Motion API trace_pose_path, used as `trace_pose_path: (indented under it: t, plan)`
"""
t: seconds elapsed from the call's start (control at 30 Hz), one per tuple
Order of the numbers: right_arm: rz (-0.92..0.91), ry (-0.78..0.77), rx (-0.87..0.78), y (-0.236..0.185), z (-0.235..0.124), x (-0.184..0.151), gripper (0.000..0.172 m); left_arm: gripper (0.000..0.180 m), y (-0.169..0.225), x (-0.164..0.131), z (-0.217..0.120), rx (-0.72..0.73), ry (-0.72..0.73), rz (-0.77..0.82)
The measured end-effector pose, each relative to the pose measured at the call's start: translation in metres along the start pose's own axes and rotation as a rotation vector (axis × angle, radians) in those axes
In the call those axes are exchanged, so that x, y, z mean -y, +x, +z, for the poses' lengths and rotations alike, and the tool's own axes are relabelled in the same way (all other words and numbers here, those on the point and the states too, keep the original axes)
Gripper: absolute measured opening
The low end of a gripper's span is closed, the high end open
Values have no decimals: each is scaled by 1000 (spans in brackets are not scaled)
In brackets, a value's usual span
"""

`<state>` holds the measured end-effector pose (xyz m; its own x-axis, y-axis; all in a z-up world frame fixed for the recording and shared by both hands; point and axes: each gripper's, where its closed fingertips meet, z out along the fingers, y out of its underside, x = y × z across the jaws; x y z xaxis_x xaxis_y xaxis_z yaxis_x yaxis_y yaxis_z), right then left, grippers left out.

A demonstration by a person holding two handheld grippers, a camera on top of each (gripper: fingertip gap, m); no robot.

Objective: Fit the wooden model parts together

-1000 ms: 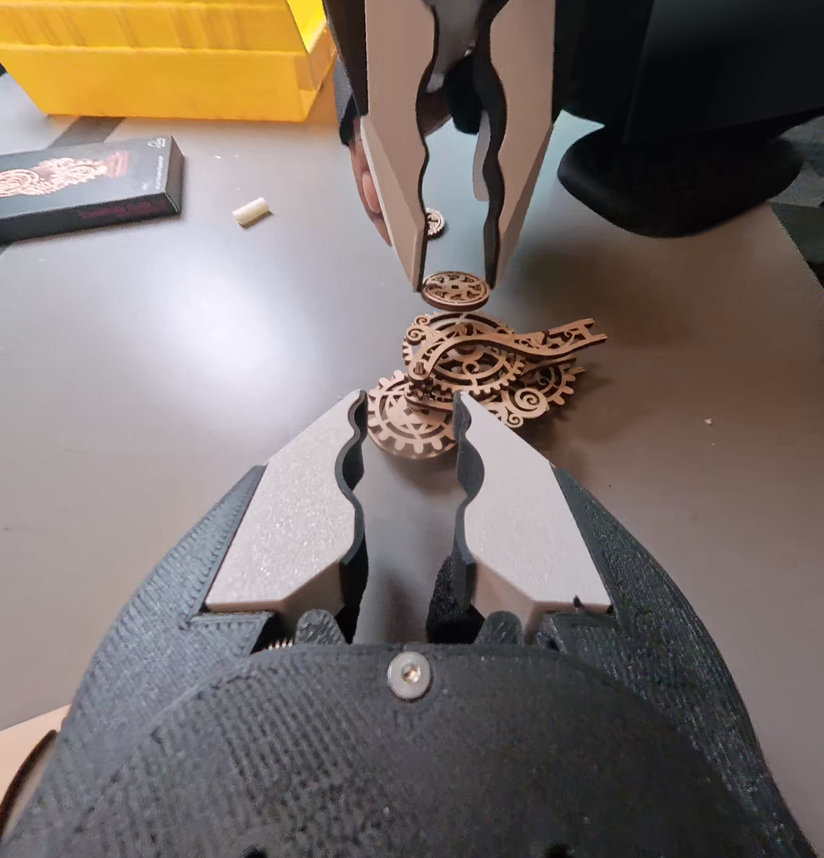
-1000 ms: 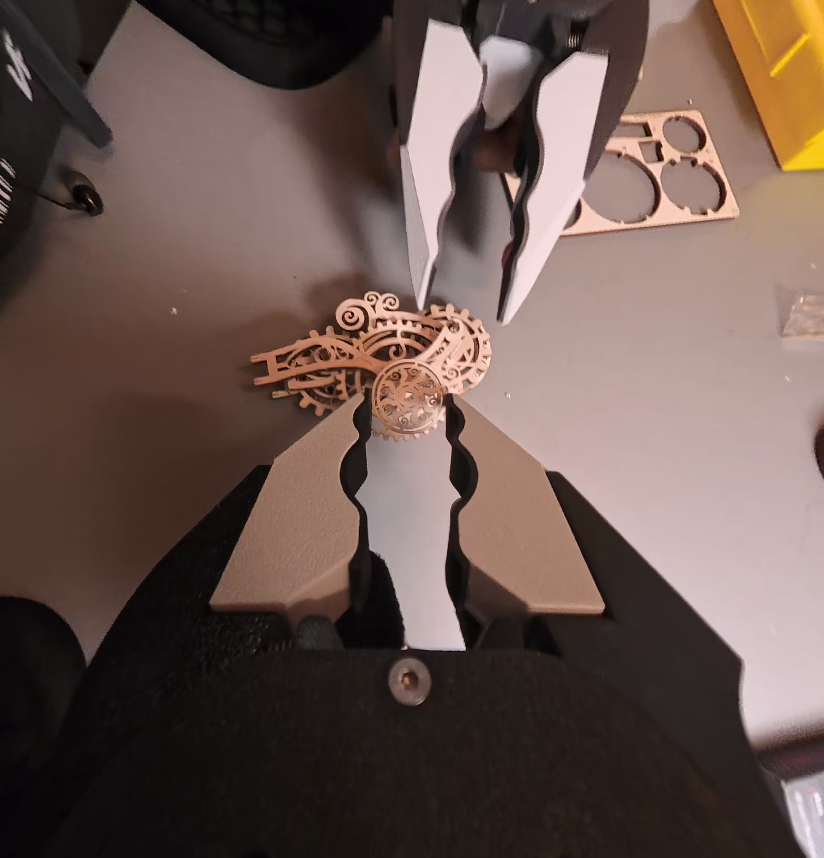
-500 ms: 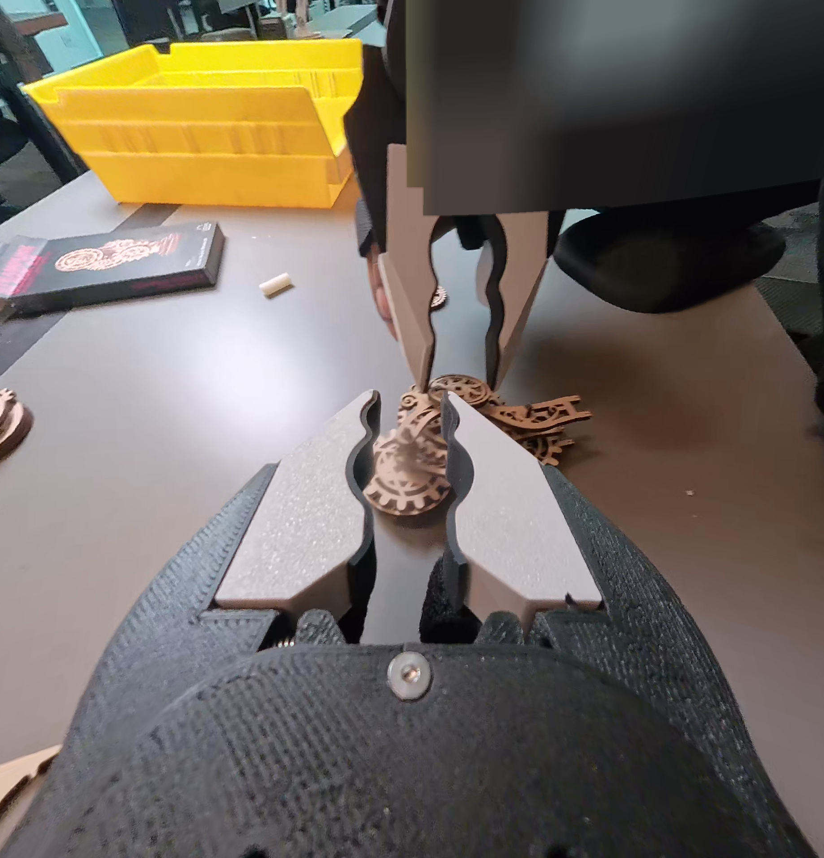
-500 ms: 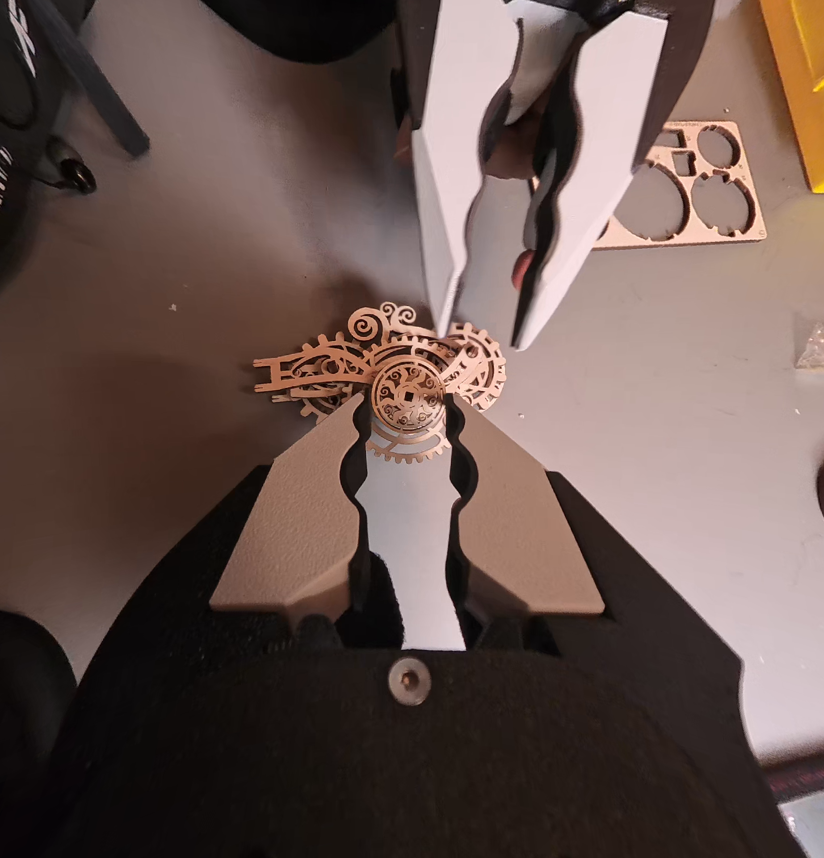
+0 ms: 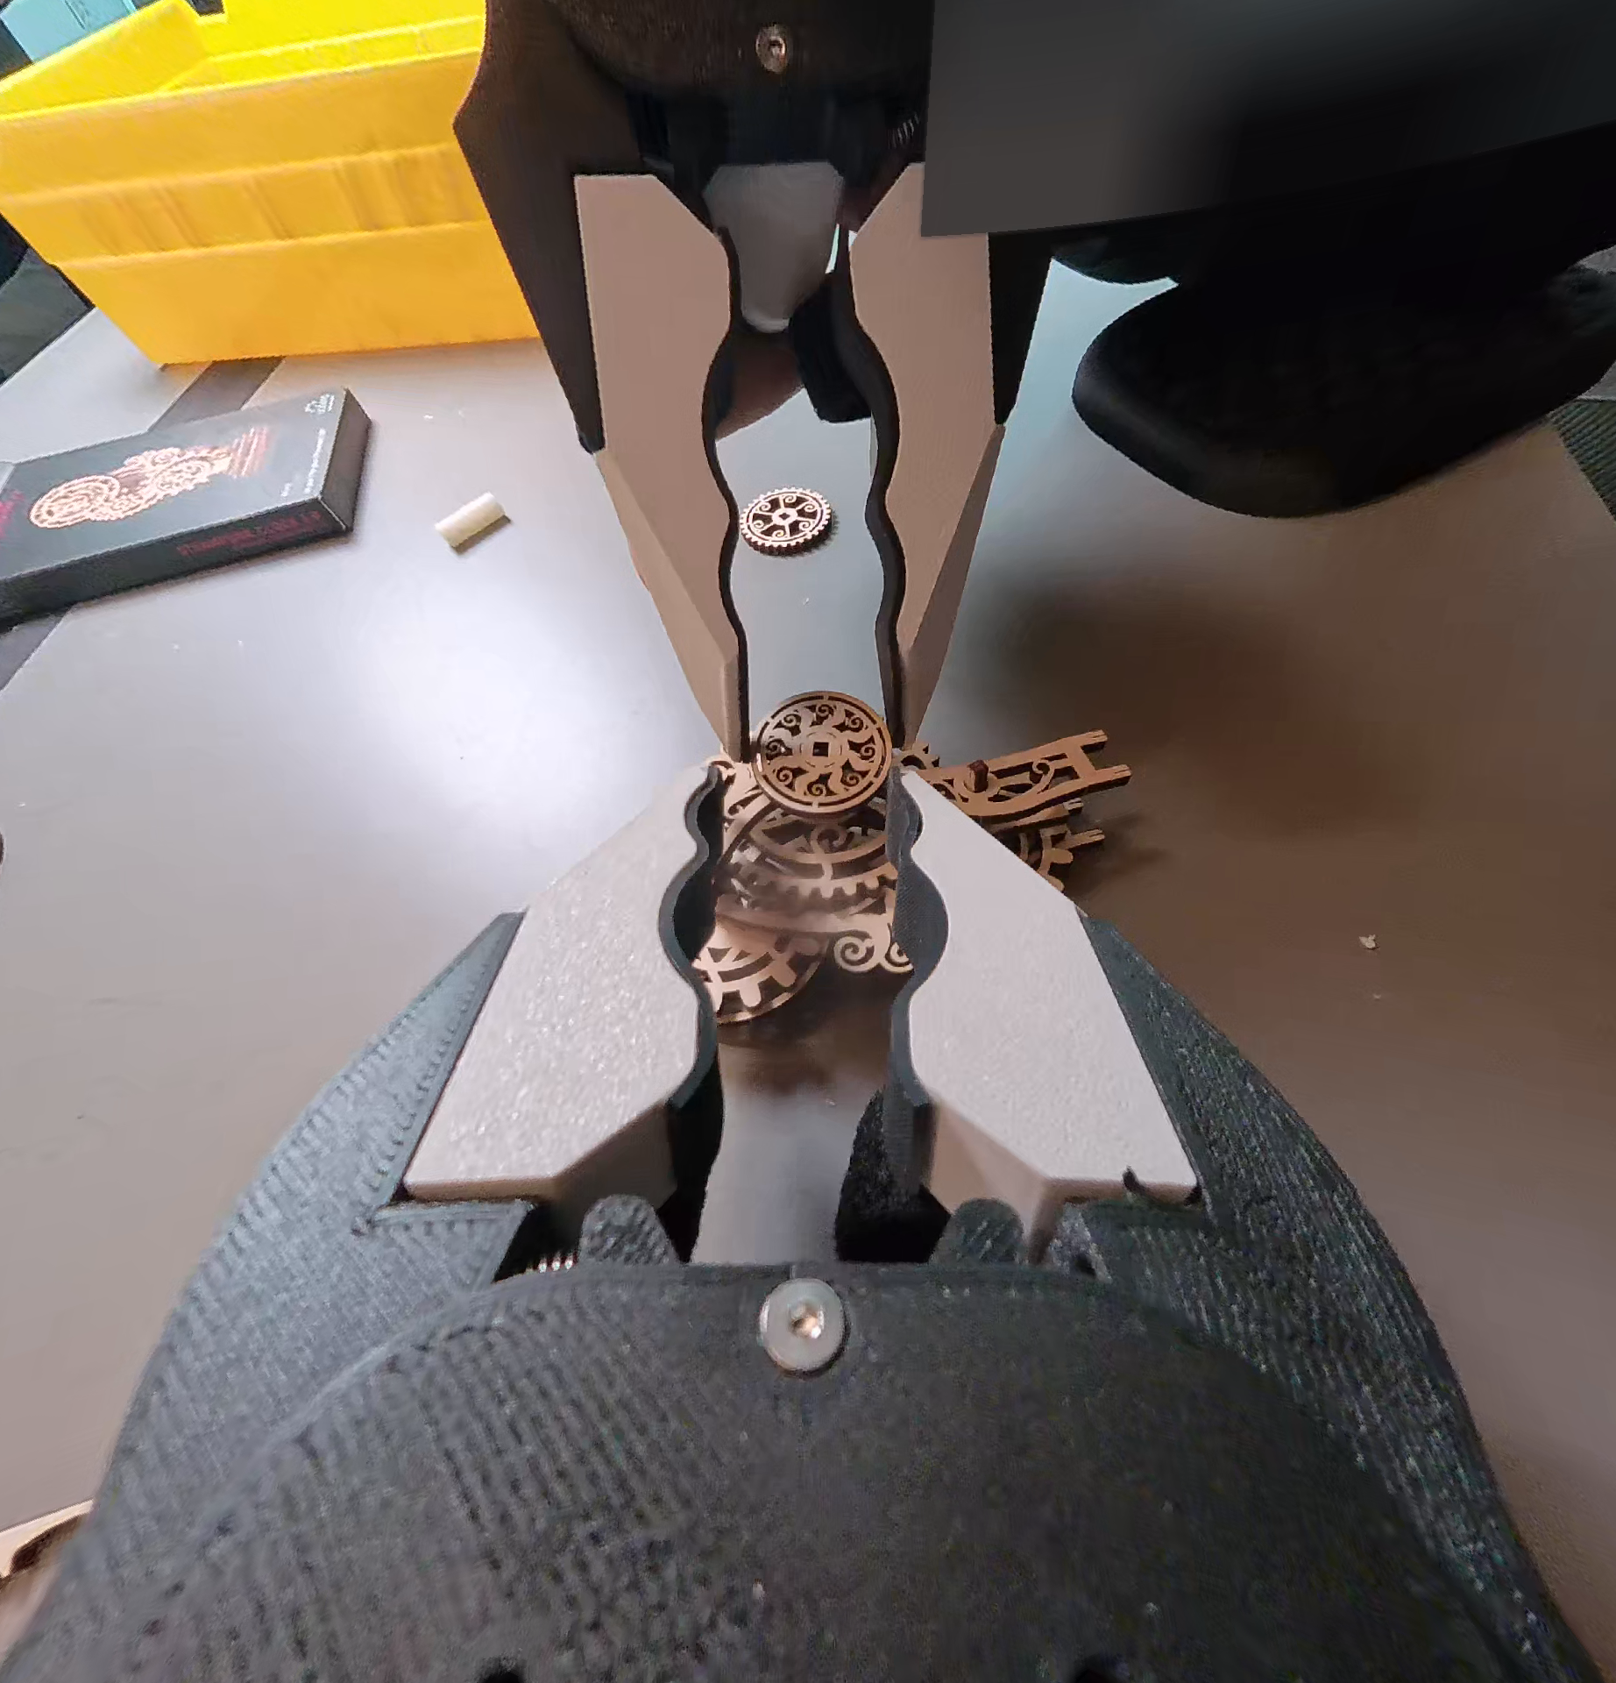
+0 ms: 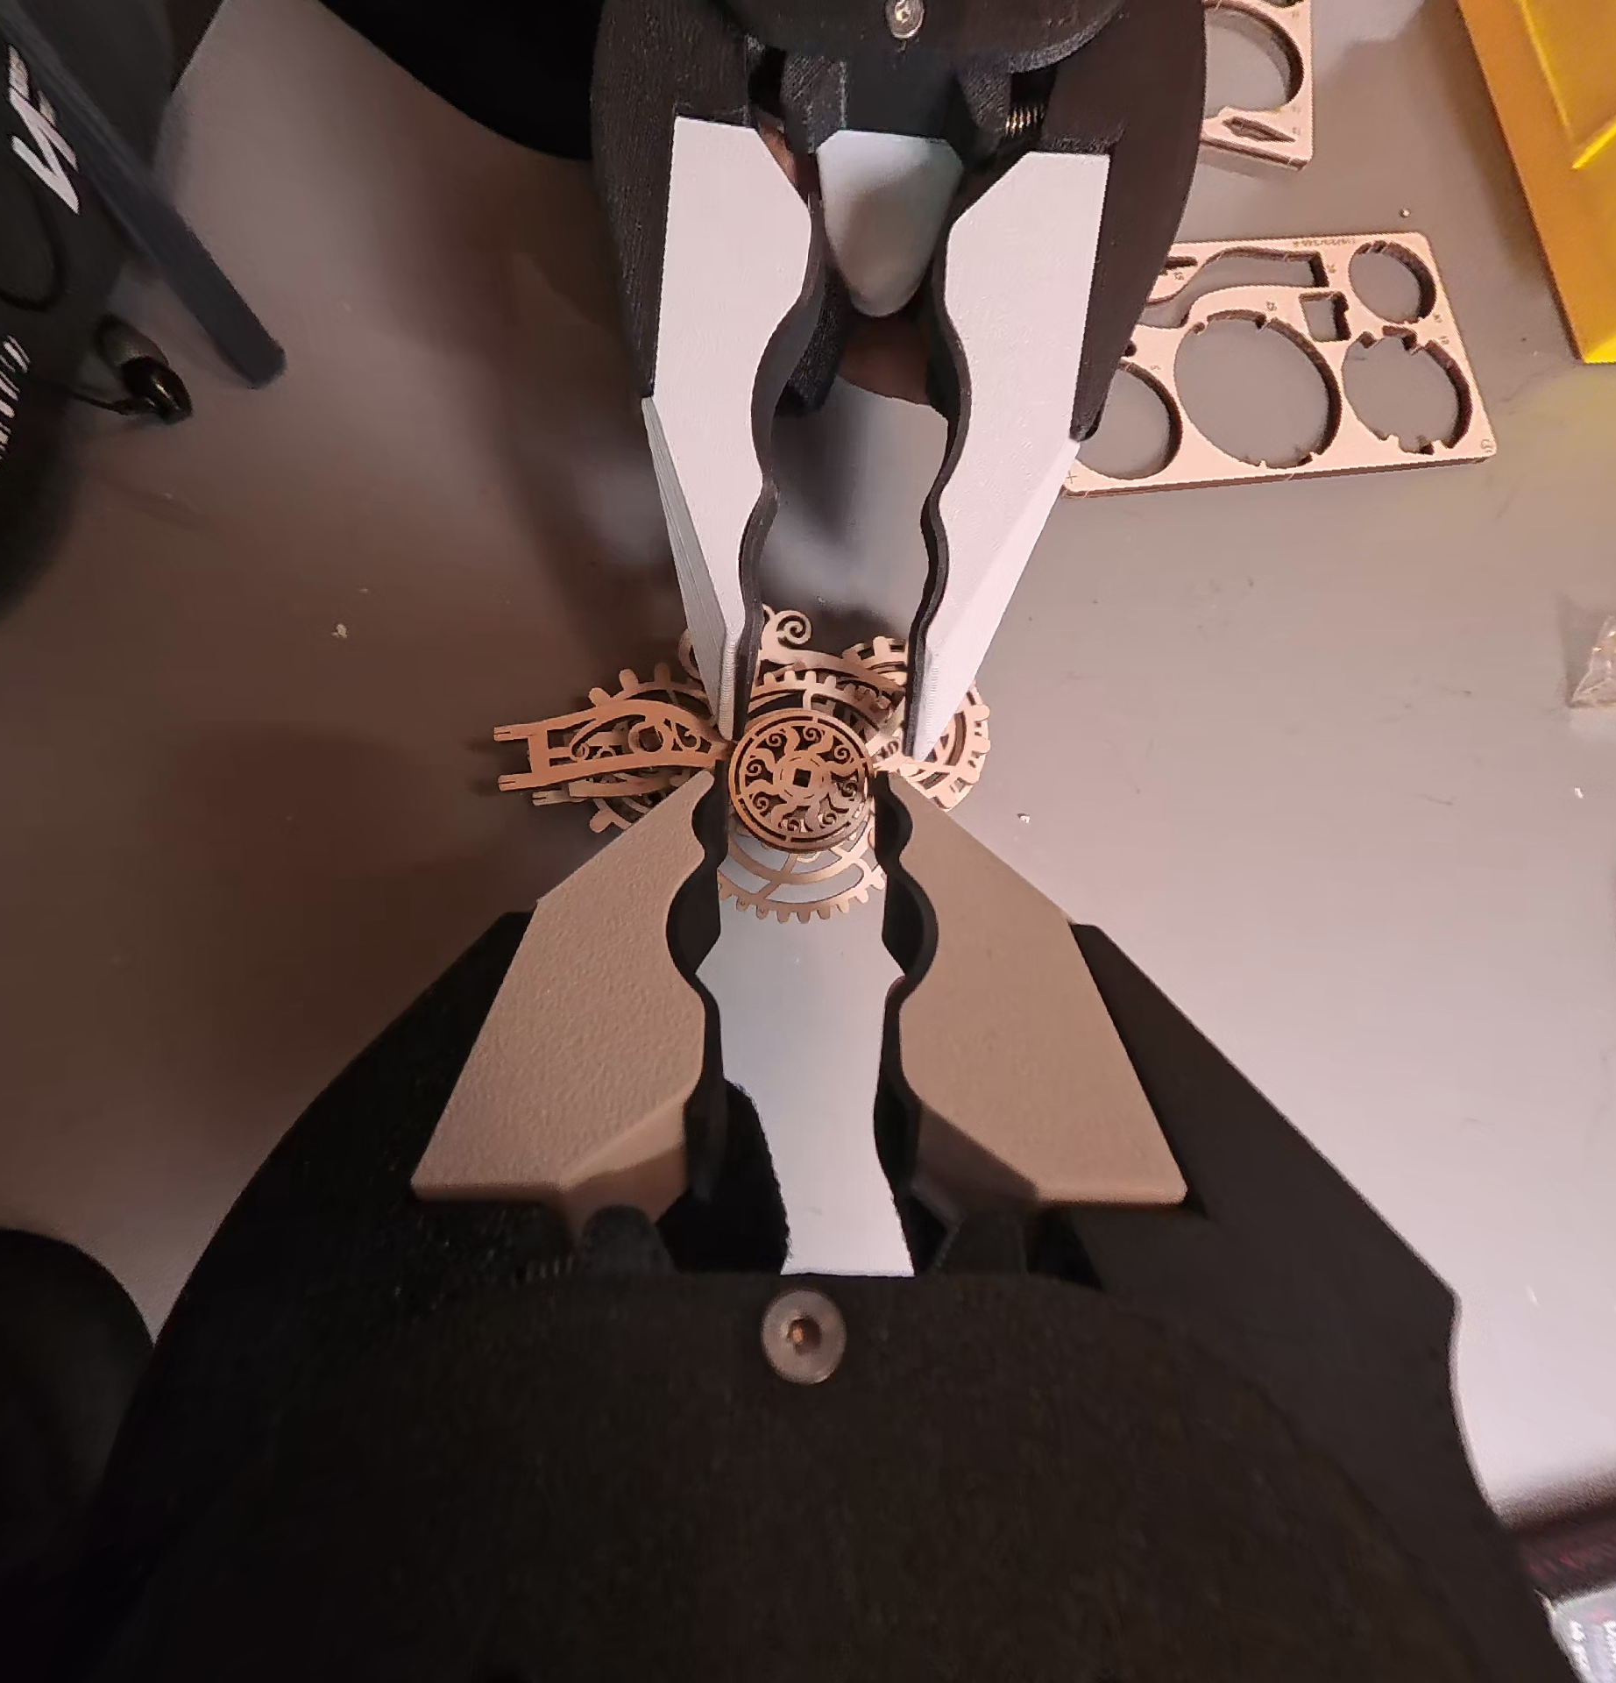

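Observation:
The flat wooden gear model (image 5: 1023, 792) lies on the grey table (image 5: 331, 820); it also shows in the right wrist view (image 6: 604, 738). My right gripper (image 6: 797, 797) is shut on a small round fretwork disc (image 6: 800, 774) and holds it level just over the middle of the model. In the left wrist view that gripper (image 5: 823, 729) comes down from above with the disc (image 5: 823, 751) between its tips. My left gripper (image 5: 809, 792) is open, its fingers straddling the model from the opposite side. In the right wrist view its fingertips (image 6: 936, 719) sit on top of the model.
A yellow bin (image 5: 240, 182) stands at the back. A black box (image 5: 167, 510), a small white cylinder (image 5: 472, 521) and a loose small gear (image 5: 786, 521) lie beyond the model. A punched-out wooden sheet (image 6: 1287, 364) lies behind the left gripper. A black chair seat (image 5: 1332, 382) is at the table's edge.
My left gripper moved forward over the model, narrowed, then widened again. My right gripper lowered the disc closer to the middle of the model, still gripping it.

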<state>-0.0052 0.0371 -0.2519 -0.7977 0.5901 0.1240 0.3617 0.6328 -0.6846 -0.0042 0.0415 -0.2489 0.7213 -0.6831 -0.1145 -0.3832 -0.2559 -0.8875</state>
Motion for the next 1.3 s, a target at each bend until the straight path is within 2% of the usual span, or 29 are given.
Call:
trace_pose_path:
  t: [0.53,1.3]
  plan:
    - [43,10,-2,-2,-3,-3,37,33,-4,0,-2,10,15,-18]
    - [75,37,9,-12,-9,-9,38,33,-9,-2,-10,18,31,-31]
